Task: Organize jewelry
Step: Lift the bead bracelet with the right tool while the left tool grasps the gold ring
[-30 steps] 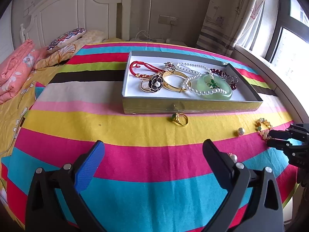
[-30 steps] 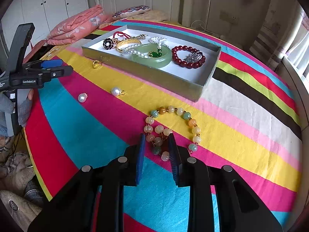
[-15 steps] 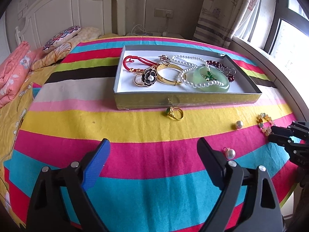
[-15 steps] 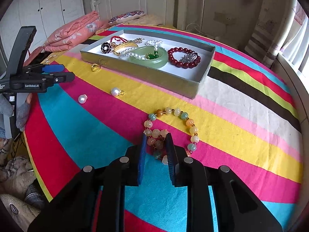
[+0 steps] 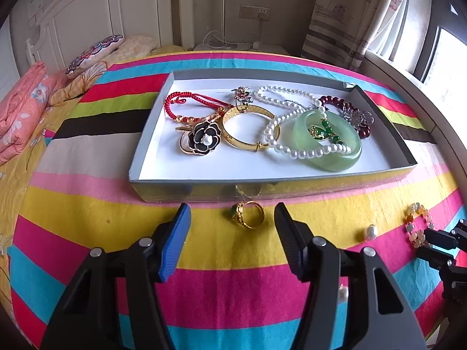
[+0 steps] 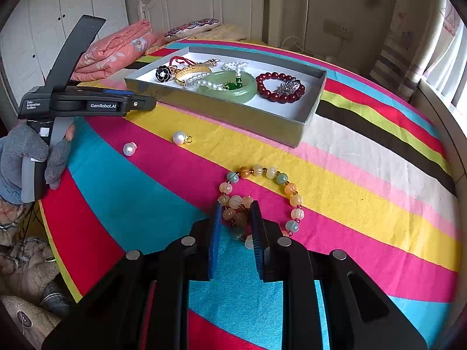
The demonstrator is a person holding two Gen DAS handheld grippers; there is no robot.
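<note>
The gold ring (image 5: 248, 214) with its green stone lies on the yellow stripe of the bedspread (image 5: 87, 224), just at 6 o'clock of the grey box (image 5: 204, 188). The left gripper (image 5: 232, 218) has moved in on it since a second ago, and its jaws have just been closing; they now flank the ring without touching it. The right gripper (image 6: 235, 221) stands with jaws narrowed on the doubled strand of the pastel bead bracelet (image 6: 287, 192) (ribbed, pumpkin-like beads). Two loose pearls (image 6: 178, 138) (image 6: 129, 149) lie at 10 o'clock of it. In the box: one jade bangle (image 5: 347, 151), one gold bangle (image 5: 233, 138), one pearl strand (image 5: 280, 92), one red cord bracelet (image 5: 175, 99).
</note>
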